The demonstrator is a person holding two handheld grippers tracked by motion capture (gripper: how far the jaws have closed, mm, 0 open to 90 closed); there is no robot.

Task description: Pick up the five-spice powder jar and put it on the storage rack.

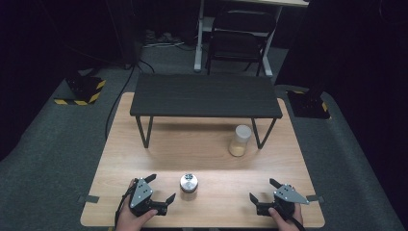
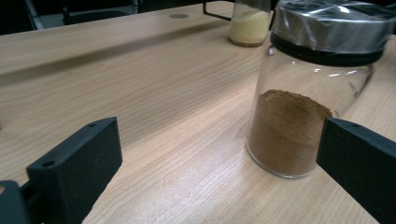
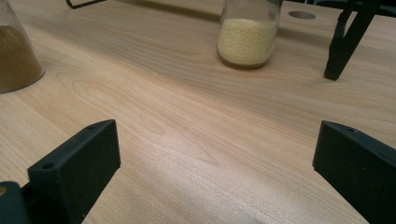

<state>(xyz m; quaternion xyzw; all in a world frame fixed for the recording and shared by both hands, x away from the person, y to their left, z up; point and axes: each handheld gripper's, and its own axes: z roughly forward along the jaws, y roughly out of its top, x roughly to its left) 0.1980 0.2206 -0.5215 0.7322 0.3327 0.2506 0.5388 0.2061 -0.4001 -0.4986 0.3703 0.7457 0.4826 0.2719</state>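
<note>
Two tools are seen at the near edge of the wooden desk (image 1: 144,159), each held in one hand. The left tool (image 1: 160,188) is held with its jaws spread wide and nothing between them; the right tool (image 1: 264,189) is likewise spread and empty. Of the two hands, only the parts wrapped around the tool bodies can be made out, the rest being cut off by the bottom edge of the high view.

Two jars are counted on the desk. The nearer one, a glass jar of brown powder (image 1: 188,186), stands upright between the two tools, just beside the left tool and well apart from the right one. In the left gripper view this brown jar (image 2: 299,116) is seen close ahead, with a shiny lid above a dark band; its lower right side is covered by the right-hand jaw, and its top is cut off by the frame. In the right gripper view only a sliver of it (image 3: 16,56) is caught at the left edge.

Farther back, a jar of pale yellow grains (image 1: 240,140) stands upright near the right legs of one low black shelf (image 1: 207,95), which spans the far half of the desk. Its top is cut off in both gripper views.

Beyond the desk, one dark folding chair (image 1: 239,41) is dimly made out on the grey floor; the surroundings are too dark to read.
</note>
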